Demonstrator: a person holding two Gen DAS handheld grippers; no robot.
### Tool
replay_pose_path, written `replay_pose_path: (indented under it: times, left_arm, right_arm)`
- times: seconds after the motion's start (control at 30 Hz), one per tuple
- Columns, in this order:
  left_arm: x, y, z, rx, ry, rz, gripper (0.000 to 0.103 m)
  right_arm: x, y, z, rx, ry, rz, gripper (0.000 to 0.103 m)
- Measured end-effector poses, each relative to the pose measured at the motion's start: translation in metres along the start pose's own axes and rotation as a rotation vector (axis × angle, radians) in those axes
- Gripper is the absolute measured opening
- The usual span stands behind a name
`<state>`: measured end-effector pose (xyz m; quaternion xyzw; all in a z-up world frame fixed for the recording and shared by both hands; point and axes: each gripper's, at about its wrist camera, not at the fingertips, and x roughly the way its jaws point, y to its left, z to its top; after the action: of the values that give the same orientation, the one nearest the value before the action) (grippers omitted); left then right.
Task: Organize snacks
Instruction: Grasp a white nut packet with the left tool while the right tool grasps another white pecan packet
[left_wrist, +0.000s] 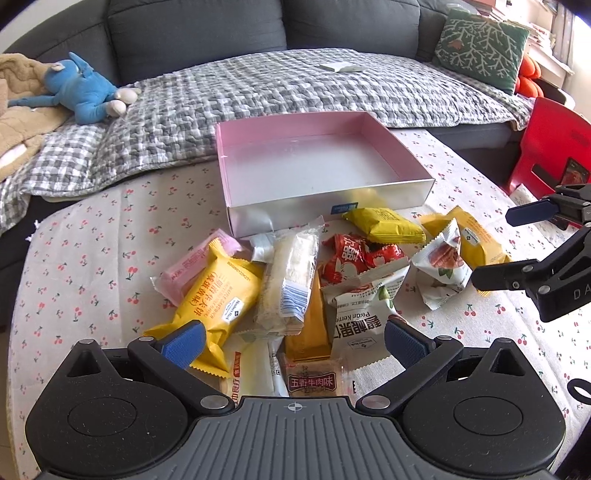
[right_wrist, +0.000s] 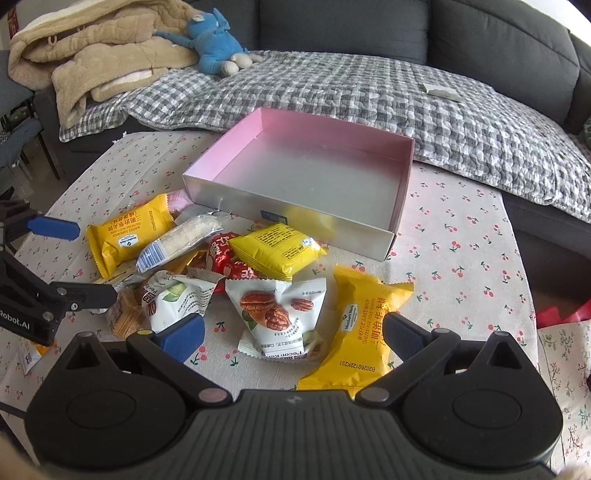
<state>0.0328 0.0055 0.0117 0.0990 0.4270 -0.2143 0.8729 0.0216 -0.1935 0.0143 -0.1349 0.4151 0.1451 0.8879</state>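
A grey sofa (left_wrist: 195, 33) under a checked quilt (left_wrist: 258, 88) runs behind a table (left_wrist: 92, 236) covered in a cherry-print cloth. On the quilt lie a beige blanket (right_wrist: 92, 48) and a blue plush toy (right_wrist: 214, 44).

The box (right_wrist: 400, 206) sits at the far middle of the table, shallow, open-topped, silver outside and pink on its inner walls, with nothing inside. In the right wrist view its long axis runs from near left to far right; in the left wrist view its near wall faces the camera almost squarely.

The snacks lie in a loose pile just in front of the box, some overlapping. A yellow waffle pack (right_wrist: 354, 328) lies apart at the right of the pile, long axis pointing away from the right gripper, slightly tilted right. Another yellow pack (left_wrist: 218, 295) and a clear wafer pack (left_wrist: 288, 280) lie lengthwise toward the box at the pile's left. A white pecan bag (right_wrist: 277, 314) stands crumpled in the middle; a red packet (left_wrist: 354, 258) sits behind it.

The left gripper (left_wrist: 295, 339) hovers over the near edge of the pile, jaws wide and holding nothing. The right gripper (right_wrist: 293, 332) is likewise spread wide and empty, with the pecan bag and waffle pack between its fingers' line of sight.
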Motion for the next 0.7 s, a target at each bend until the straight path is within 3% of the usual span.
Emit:
replay_pose_path:
  times: [0.27,0.4,0.7]
  left_arm:
    - [0.004,-0.002,0.001,0.058,-0.013,-0.146,0.098]
    - [0.014,-0.013,0.0,0.093,0.005,-0.203,0.089]
    - [0.038,-0.02,-0.001,0.047,0.02,-0.245,0.07]
  right_arm:
    - [0.018,0.011,0.0,-0.084,0.068,0.038,0.099]
    - [0.025,0.009,0.002,-0.072,0.079,0.053,0.095]
    - [0.039,-0.003,0.005,0.004,0.087,0.074,0.08]
